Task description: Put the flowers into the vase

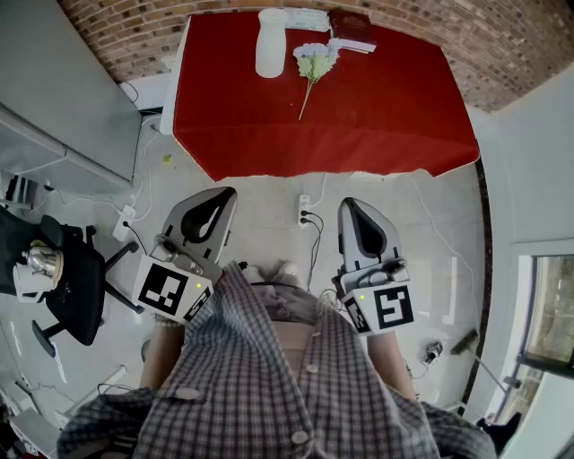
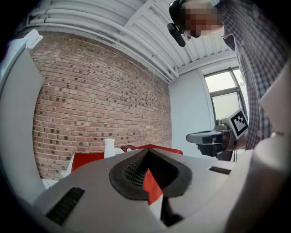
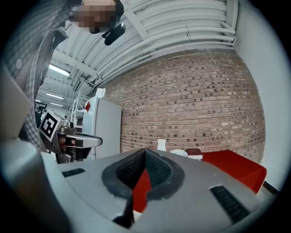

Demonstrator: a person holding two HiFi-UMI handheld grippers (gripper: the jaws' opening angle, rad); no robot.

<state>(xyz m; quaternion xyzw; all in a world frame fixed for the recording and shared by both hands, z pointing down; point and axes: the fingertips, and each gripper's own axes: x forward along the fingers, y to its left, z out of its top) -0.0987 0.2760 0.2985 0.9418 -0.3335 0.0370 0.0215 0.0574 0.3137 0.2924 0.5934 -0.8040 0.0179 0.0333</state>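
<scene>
A white vase (image 1: 271, 42) stands upright at the far left of a red-clothed table (image 1: 386, 108). Beside it, to its right, lies a bunch of pale flowers (image 1: 314, 64) with its stem pointing toward me. My left gripper (image 1: 218, 199) and right gripper (image 1: 352, 210) are held level over the floor, well short of the table, both shut with nothing in them. In the left gripper view the vase (image 2: 109, 148) shows small beyond the closed jaws (image 2: 146, 154). The right gripper view also has the vase (image 3: 161, 145) far ahead of its closed jaws (image 3: 145, 152).
A dark red book (image 1: 351, 27) and white papers (image 1: 309, 18) lie at the table's far edge. A black office chair (image 1: 67, 278) stands at my left. A power strip with cables (image 1: 304, 212) lies on the floor between me and the table. A brick wall (image 1: 502, 45) backs the table.
</scene>
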